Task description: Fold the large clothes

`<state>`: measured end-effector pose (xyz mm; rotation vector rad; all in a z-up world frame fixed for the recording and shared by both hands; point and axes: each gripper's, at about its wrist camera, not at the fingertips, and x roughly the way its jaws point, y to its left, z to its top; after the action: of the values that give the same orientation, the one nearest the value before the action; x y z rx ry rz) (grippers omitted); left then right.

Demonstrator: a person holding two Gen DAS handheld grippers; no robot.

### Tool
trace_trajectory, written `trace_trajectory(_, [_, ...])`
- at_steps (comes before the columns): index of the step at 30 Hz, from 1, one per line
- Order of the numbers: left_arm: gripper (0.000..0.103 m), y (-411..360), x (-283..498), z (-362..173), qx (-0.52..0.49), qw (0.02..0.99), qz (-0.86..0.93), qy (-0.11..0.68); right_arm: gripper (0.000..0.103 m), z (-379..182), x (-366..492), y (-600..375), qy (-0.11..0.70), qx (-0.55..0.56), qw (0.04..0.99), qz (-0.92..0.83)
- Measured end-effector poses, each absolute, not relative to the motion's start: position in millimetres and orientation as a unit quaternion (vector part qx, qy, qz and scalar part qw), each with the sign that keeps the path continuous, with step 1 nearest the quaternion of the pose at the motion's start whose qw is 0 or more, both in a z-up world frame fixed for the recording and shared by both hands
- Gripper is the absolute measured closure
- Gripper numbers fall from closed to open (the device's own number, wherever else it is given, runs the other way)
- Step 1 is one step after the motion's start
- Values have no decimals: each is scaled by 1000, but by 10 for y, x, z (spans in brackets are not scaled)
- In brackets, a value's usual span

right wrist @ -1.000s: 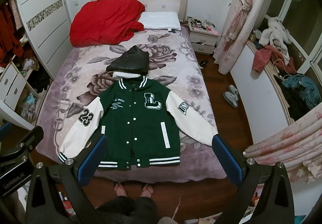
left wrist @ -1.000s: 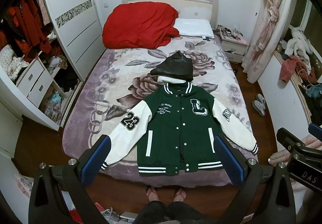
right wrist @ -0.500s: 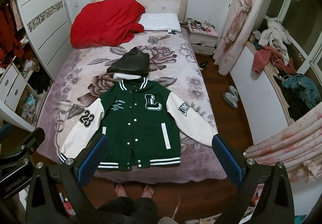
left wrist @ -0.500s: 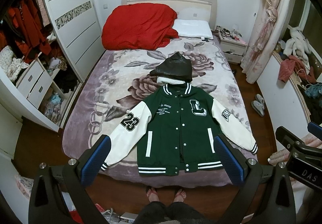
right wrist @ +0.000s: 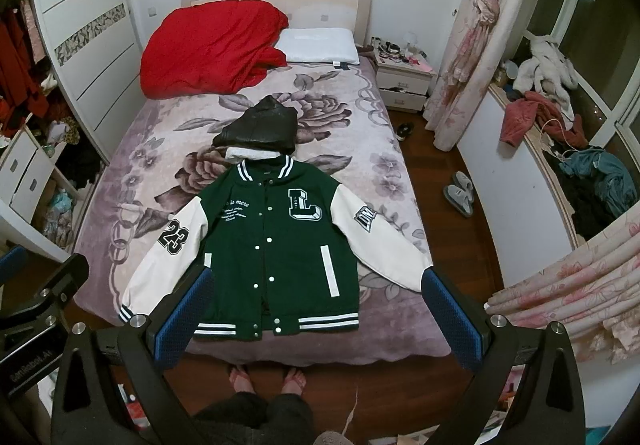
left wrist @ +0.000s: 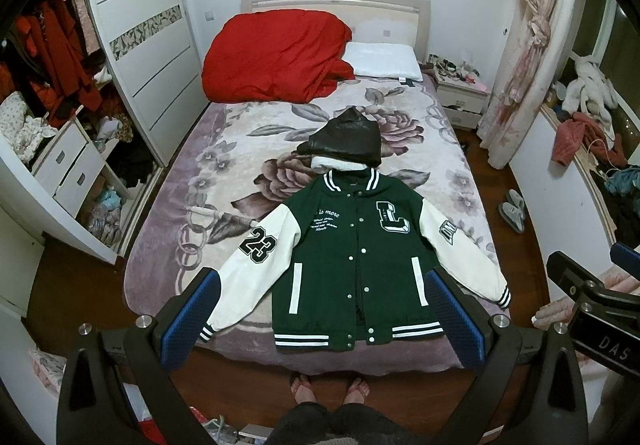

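A green varsity jacket [left wrist: 356, 257] with white sleeves lies flat, front up and snapped shut, at the foot of the bed [left wrist: 168, 245]; it also shows in the right wrist view [right wrist: 276, 245]. Both sleeves are spread out to the sides. My left gripper [left wrist: 322, 315] is open and empty, held high above the foot of the bed. My right gripper [right wrist: 318, 311] is open and empty at the same height, to the right of the left one. Neither touches the jacket.
A folded black garment [left wrist: 344, 143] lies on the bed just beyond the jacket's collar. A red duvet [left wrist: 276, 61] and a white pillow [left wrist: 384, 59] are at the head. A wardrobe [left wrist: 140, 45] stands left, a nightstand [left wrist: 460, 101] and curtain [left wrist: 524, 45] right. The person's feet [left wrist: 328, 389] are at the bed's foot.
Almost nothing has changed: both grippers stay open and only drift very slightly. The jacket has not moved.
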<state>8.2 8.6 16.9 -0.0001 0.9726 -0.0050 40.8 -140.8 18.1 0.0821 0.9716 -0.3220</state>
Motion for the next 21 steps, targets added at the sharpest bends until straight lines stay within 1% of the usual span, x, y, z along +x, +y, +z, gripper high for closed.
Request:
trace_trajectory(7, [0, 64, 152, 232, -1, 885, -1, 465, 0, 209, 426, -1401, 465, 39, 871, -155])
trace_trajectory(11, [0, -53, 231, 385, -3, 887, -1, 462, 0, 190, 407, -1422, 464, 40, 871, -155])
trace_trajectory(21, [0, -12, 217, 357, -4, 889, 1, 457, 0, 216, 420, -1393, 462, 39, 872, -155])
